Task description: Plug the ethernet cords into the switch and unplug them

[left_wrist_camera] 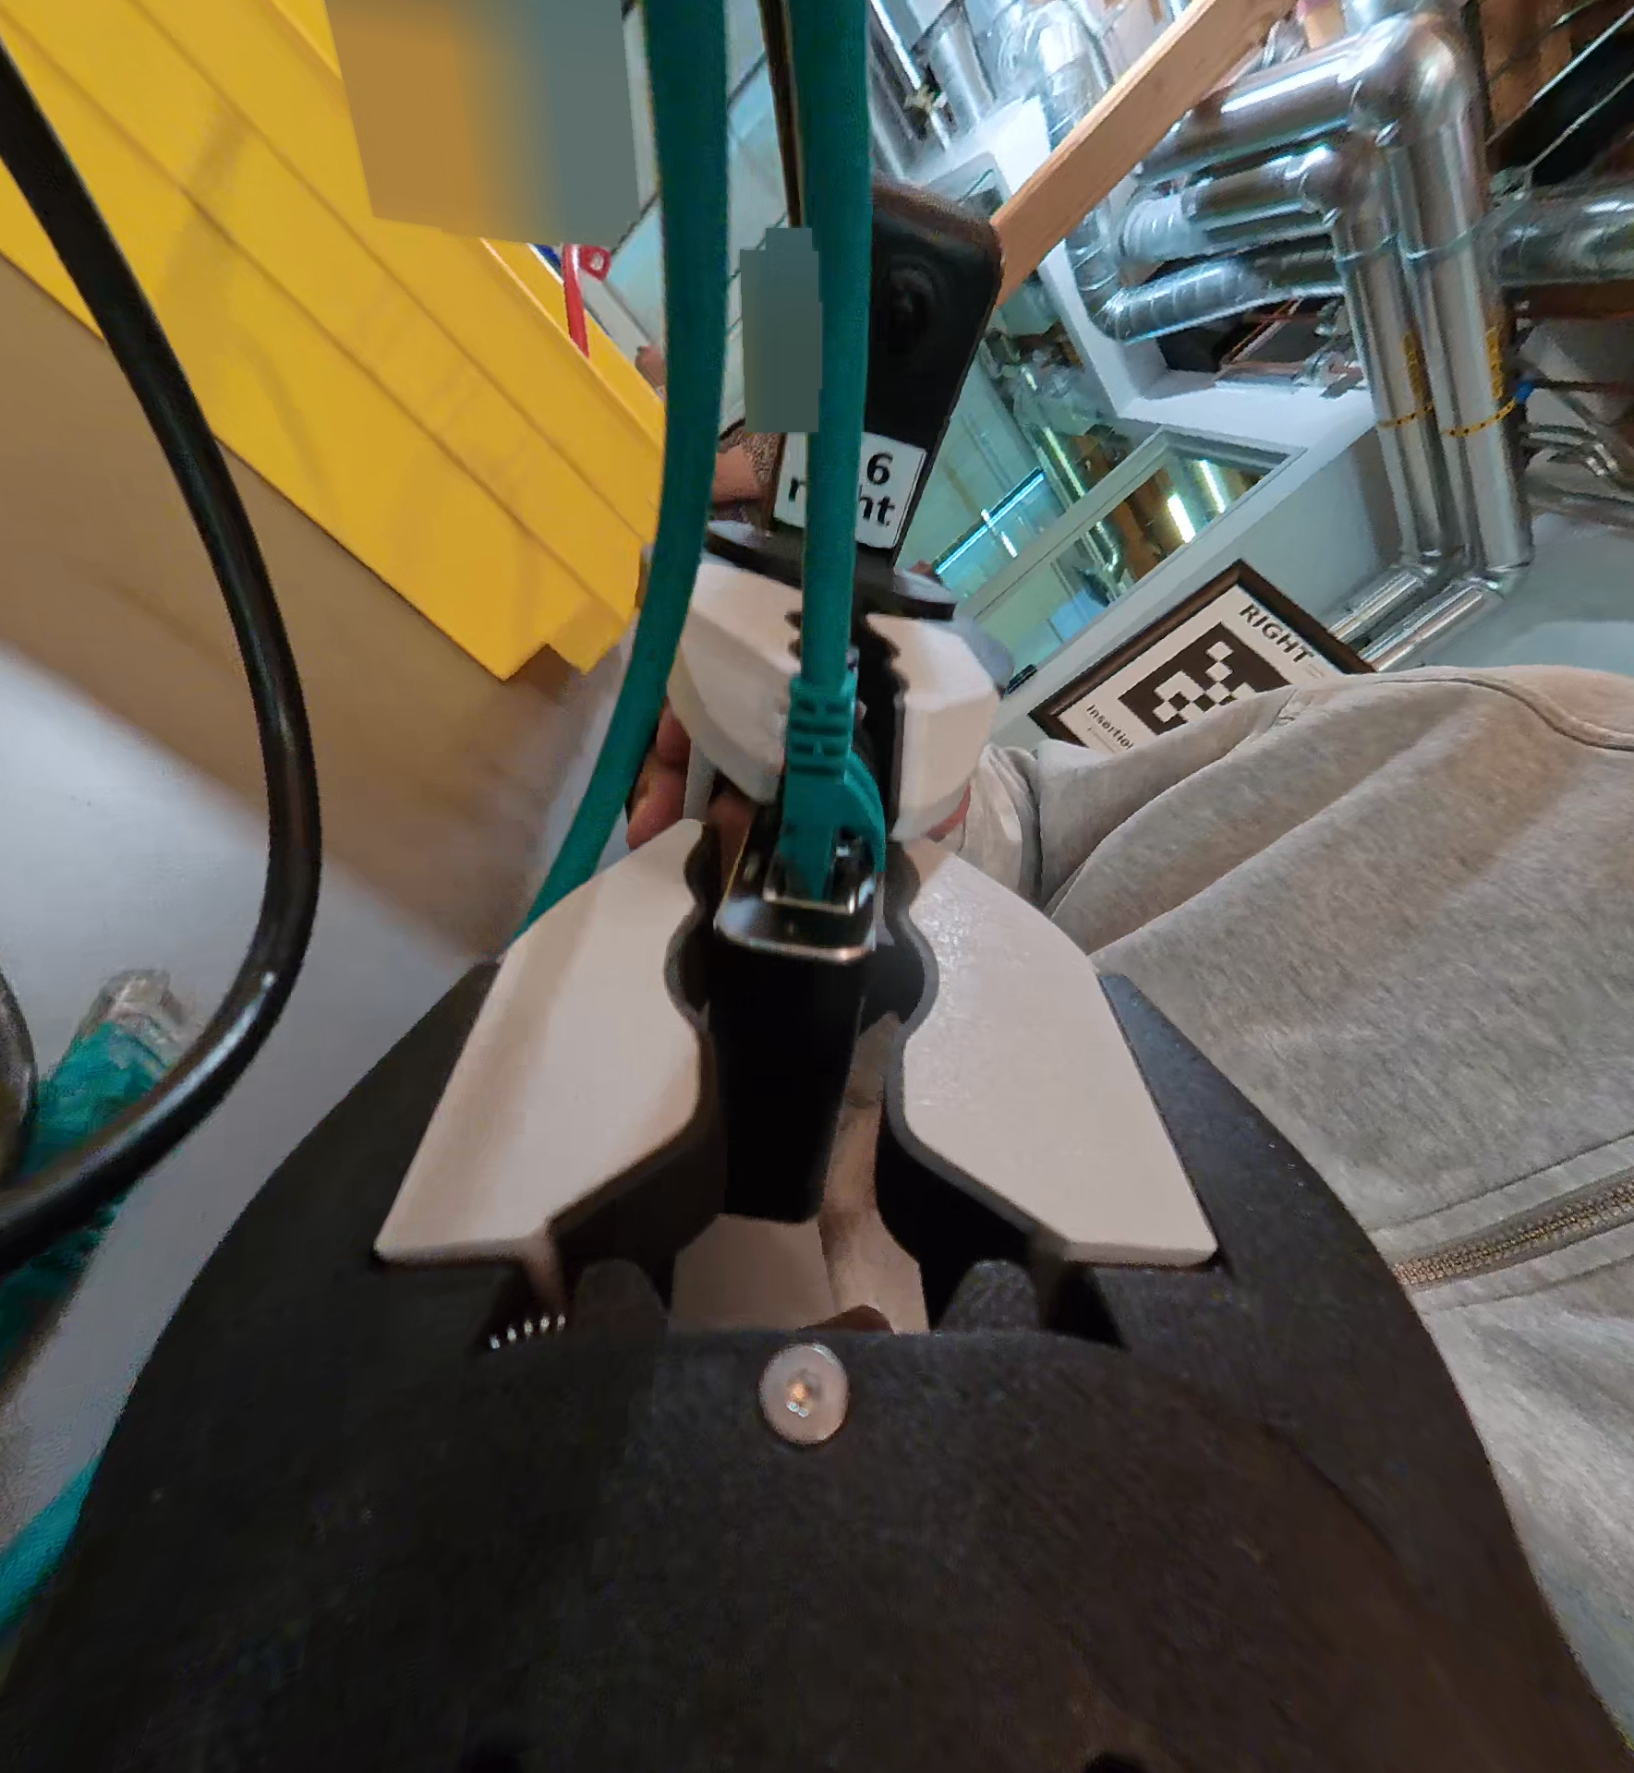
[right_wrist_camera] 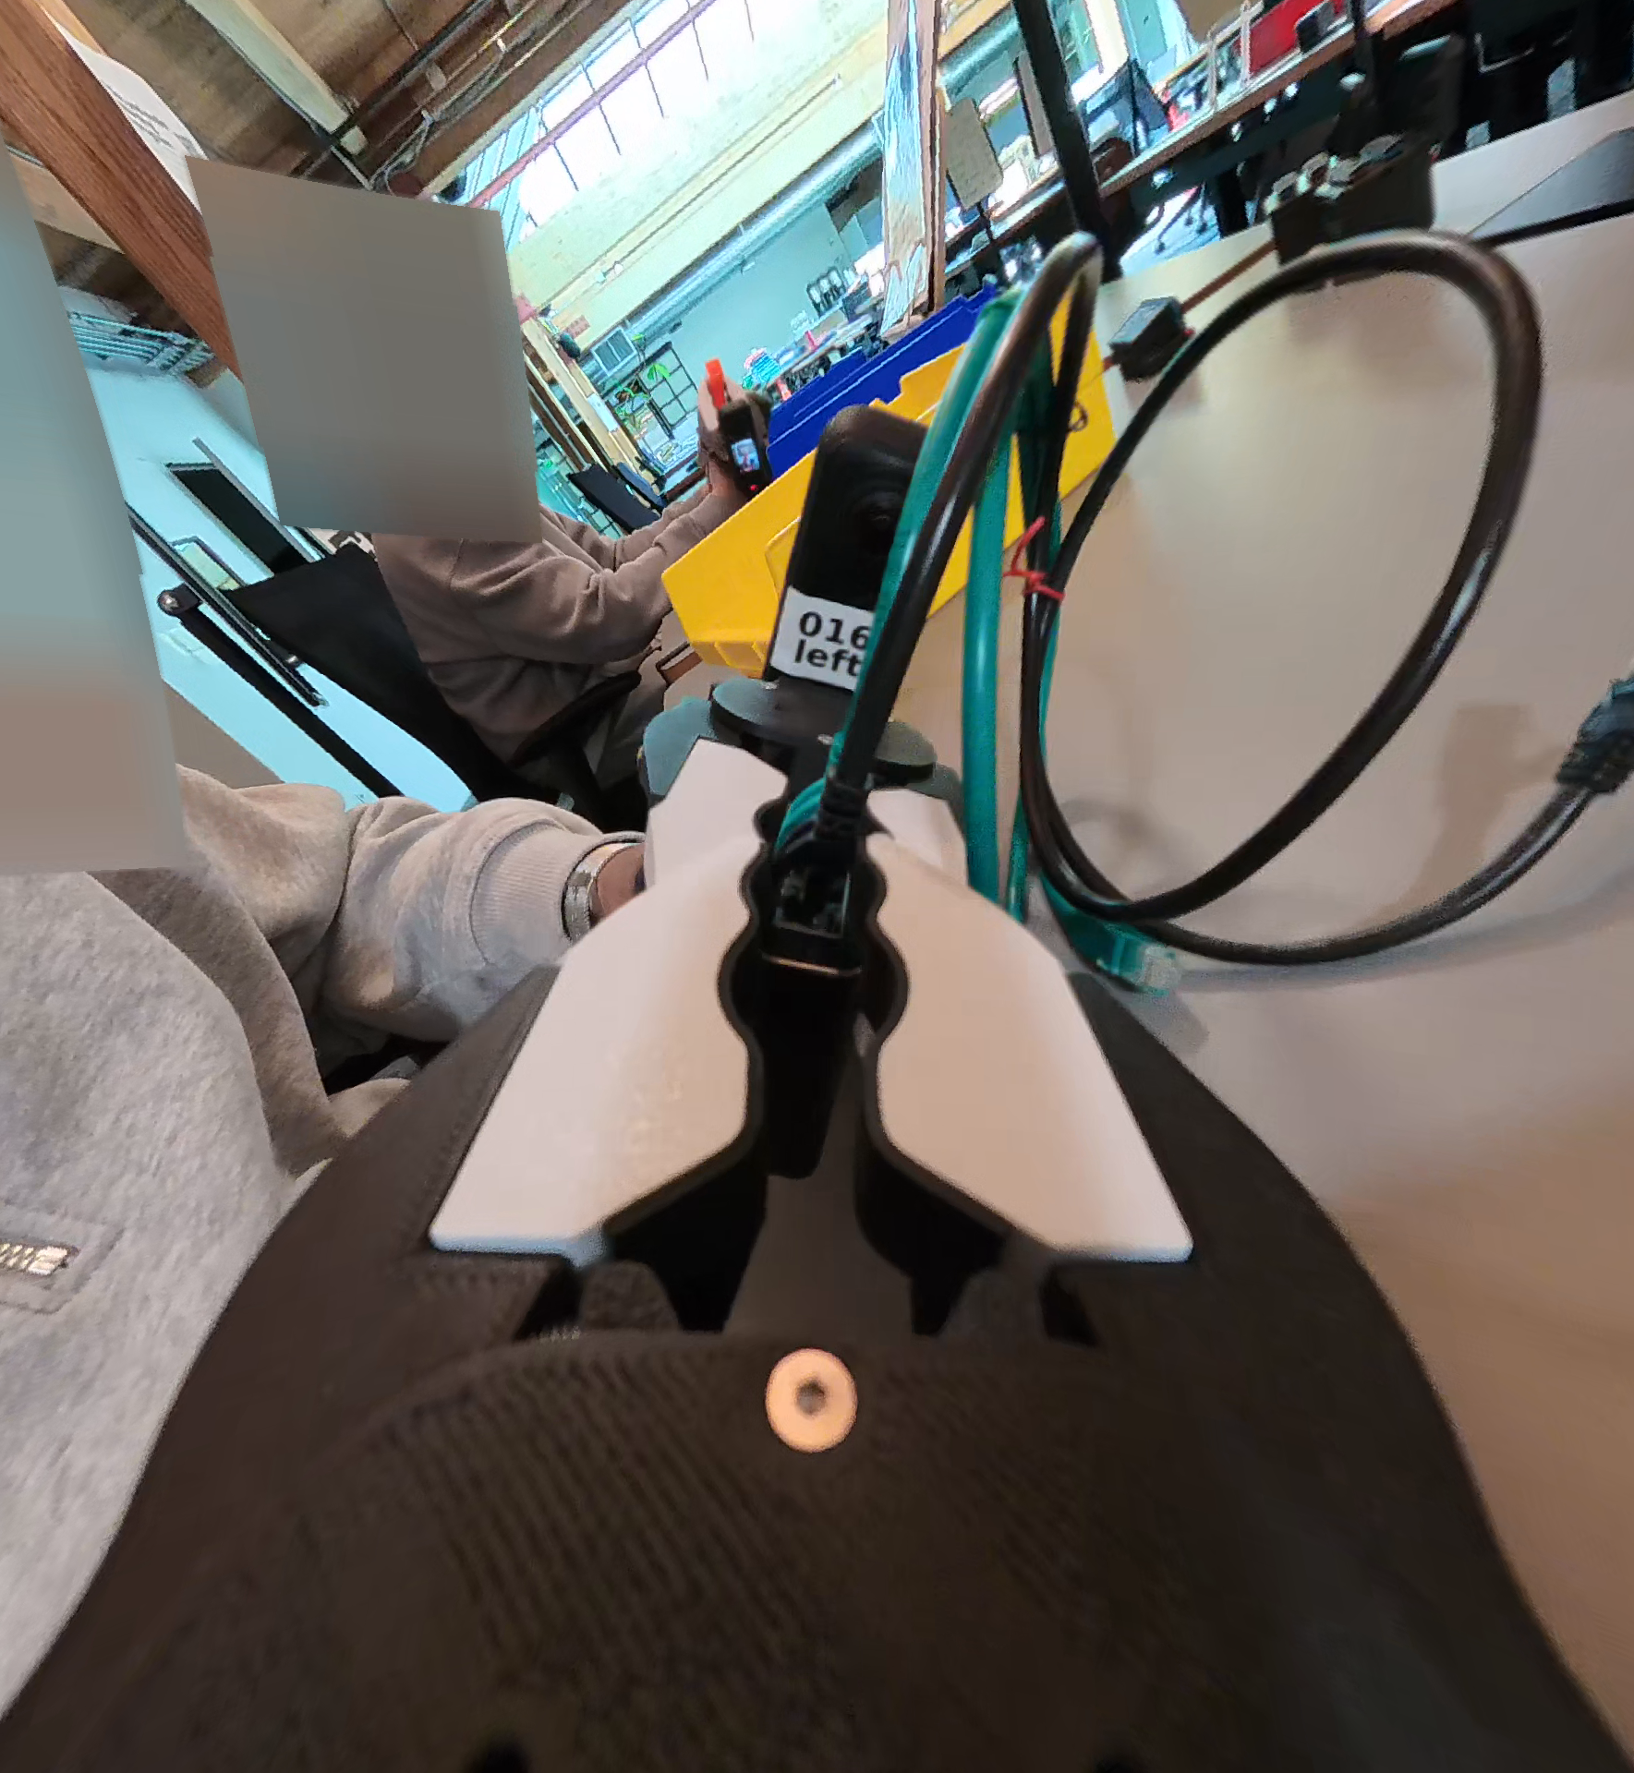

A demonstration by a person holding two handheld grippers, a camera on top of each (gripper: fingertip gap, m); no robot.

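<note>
A small black switch (left_wrist_camera: 784, 1036) is held edge-on between both grippers, which face each other. My left gripper (left_wrist_camera: 793, 863) is shut on its near end. My right gripper (left_wrist_camera: 832, 729) closes on it from the far side. A green ethernet cord (left_wrist_camera: 827, 480) is plugged into the switch's metal-rimmed port. In the right wrist view my right gripper (right_wrist_camera: 808, 883) is shut on the switch (right_wrist_camera: 798, 1036), with the left gripper (right_wrist_camera: 813, 806) opposite. A black cord (right_wrist_camera: 1465, 576) is plugged in beside the green cord (right_wrist_camera: 985, 672). The black cord's loose plug (right_wrist_camera: 1628, 720) and a loose green plug (right_wrist_camera: 1139, 959) lie on the table.
The beige table (right_wrist_camera: 1369, 1247) carries a yellow bin (right_wrist_camera: 746, 576) and blue bins (right_wrist_camera: 870, 384) behind the cords. A framed marker card (left_wrist_camera: 1206, 672) stands past the grey hoodie sleeve (left_wrist_camera: 1369, 959). Another person (right_wrist_camera: 506, 614) sits beyond the table. A black cord loop (left_wrist_camera: 246, 576) hangs at the left.
</note>
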